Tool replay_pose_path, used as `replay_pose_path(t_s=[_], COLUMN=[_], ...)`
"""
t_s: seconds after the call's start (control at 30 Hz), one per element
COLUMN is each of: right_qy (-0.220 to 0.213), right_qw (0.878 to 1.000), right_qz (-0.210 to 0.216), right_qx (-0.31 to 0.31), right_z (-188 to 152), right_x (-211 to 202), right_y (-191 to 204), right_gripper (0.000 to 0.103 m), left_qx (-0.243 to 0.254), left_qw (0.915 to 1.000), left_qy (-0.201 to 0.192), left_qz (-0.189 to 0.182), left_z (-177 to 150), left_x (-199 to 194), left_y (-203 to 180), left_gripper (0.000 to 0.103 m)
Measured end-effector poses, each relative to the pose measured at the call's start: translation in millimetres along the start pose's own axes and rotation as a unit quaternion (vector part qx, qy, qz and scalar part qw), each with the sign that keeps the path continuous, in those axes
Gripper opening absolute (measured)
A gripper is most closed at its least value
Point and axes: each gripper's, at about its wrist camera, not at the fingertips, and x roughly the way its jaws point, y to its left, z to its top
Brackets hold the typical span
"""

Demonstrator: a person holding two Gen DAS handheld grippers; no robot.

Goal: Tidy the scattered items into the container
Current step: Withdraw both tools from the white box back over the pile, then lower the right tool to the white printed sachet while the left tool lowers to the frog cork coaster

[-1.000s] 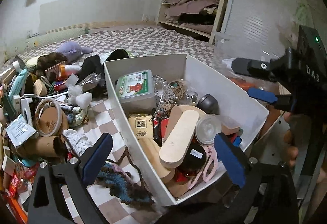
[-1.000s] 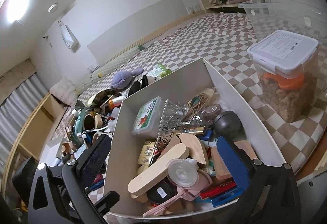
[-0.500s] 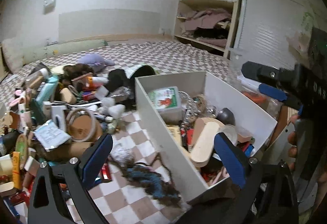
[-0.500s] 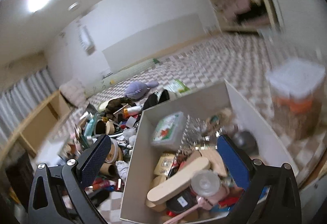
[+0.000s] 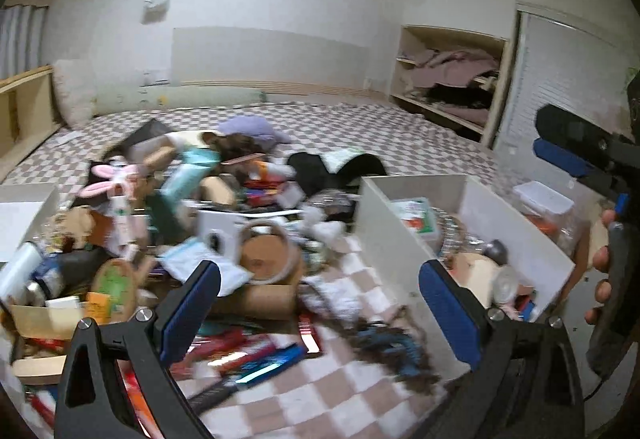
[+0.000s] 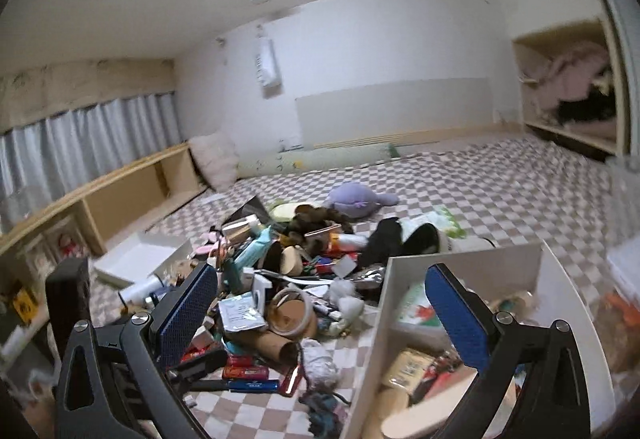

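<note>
Both grippers hang above the checkered mat with their blue-padded jaws spread wide and nothing between them. The left gripper is over the edge of the clutter: straight ahead of its jaws lie a brown cardboard tube on its side and, just beyond that, a round roll of tape with a cardboard core. Under the jaws, close in, are a red flat packet and a tangle of dark blue and brown yarn. The right gripper looks down on the same heap from a little further right; the tape roll sits between its jaws, with a white printed sachet just left of it and a blue pen lying flat nearer in.

To the right of both pairs of jaws stands the big white open-topped box, already holding a lot: a pale wooden board, a green-and-white tin. The left wall of the box rises right beside the right gripper's right jaw.

Further off, the pile runs back to a purple plush toy and a black garment. At the far left there is a shallow white tray, and a low wooden shelf along the curtained wall. The left camera is blurred, so small items there are hard to make out. A hand grips the other tool's handle at the right edge.
</note>
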Motion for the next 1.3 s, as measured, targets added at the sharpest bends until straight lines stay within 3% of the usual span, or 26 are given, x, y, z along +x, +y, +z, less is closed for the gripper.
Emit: replay_pose_path(t_s=[0.13,0.4,0.73,1.13,1.2,1.27,1.3], right_qy=[0.006,0.050,0.125,0.190,0.195,0.205,0.210], right_qw=[1.000,0.998,0.989,0.973,0.971,0.969,0.968], right_qz=[0.005,0.036,0.080,0.125,0.128,0.128,0.125], right_qx=[-0.021,0.013,0.010,-0.036,-0.043,-0.050,-0.053], right_z=[0.5,-13.0,-50.4,-101.5,-102.6,-104.8,-106.4], right_x=[20.3,83.9,162.0,217.9,224.5,232.4,236.4], right_y=[22.1,48.8,73.2,93.2,95.2,98.8,100.1], right_gripper=[0.103,0.103,0.103,0.103,0.098,0.078,0.076], left_qx=[-0.010,-0.006,-0.021,-0.112,-0.135,-0.152,-0.158], left_qw=[0.9987,0.9929,0.9914,0.9839,0.9824,0.9810,0.9803], left_qy=[0.004,0.005,0.008,0.012,0.011,0.014,0.017], left_qz=[0.051,0.118,0.129,0.139,0.129,0.120,0.117], left_z=[-1.9,-11.0,-17.1,-42.1,-42.3,-43.9,-44.9], left_x=[-4.3,-9.5,6.0,-3.0,-3.5,-2.0,-1.0], left_y=[40.0,110.9,166.2,212.5,217.6,220.7,221.7], left_gripper=[0.103,0.103,0.103,0.103,0.103,0.103,0.103])
